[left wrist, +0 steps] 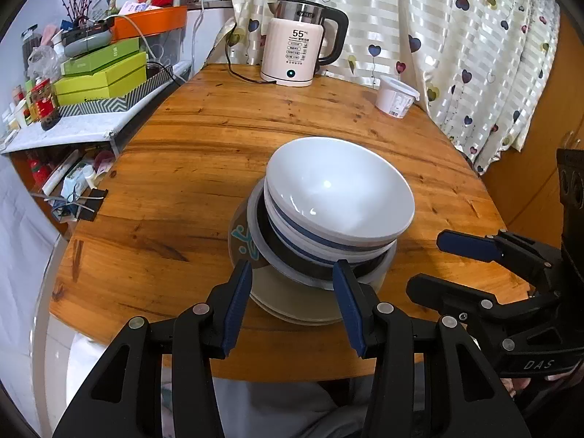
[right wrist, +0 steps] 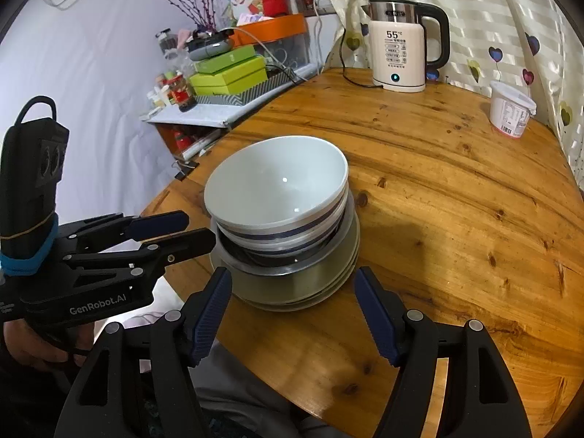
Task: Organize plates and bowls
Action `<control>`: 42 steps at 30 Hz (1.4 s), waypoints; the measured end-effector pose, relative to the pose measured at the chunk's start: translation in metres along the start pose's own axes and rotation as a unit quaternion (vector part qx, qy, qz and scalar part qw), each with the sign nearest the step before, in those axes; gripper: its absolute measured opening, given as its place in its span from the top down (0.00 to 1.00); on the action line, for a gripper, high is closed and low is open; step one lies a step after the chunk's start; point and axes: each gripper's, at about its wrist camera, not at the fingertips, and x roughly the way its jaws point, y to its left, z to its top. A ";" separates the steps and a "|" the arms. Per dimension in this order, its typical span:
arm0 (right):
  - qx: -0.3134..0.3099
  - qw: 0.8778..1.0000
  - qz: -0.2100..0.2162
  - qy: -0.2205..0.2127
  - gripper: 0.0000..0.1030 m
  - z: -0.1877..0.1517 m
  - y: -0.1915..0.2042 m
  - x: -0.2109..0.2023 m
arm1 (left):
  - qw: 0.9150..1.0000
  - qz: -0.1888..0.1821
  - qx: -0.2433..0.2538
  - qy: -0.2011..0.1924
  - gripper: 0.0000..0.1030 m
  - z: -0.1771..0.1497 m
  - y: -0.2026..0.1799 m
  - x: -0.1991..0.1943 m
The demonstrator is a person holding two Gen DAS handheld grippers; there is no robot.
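Claws (left wrist: 292, 303) (right wrist: 292, 314) both tilted downward, open, empty, just short of stacked bowls (left wrist: 339, 189) on plates (right wrist: 292, 292).

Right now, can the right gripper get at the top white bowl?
Probably yes. The right gripper is open and empty, facing the stack; the top white bowl sits uncovered, and the left gripper stands off to one side.

Both wrist views look forward and steeply down from the near edge of the bench (left wrist: 204, 138), close to the stack of bowls and plates (left wrist: 328, 211). The left view sits left, the right view right; both share the stack, the kettle (left wrist: 299, 47) and the curtain (left wrist: 456, 36) far behind.
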 end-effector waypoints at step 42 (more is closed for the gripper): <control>-0.011 1.000 -0.003 0.010 0.31 0.001 0.004 0.012 | 0.999 0.023 -0.008 0.020 0.54 -0.009 -0.001 0.010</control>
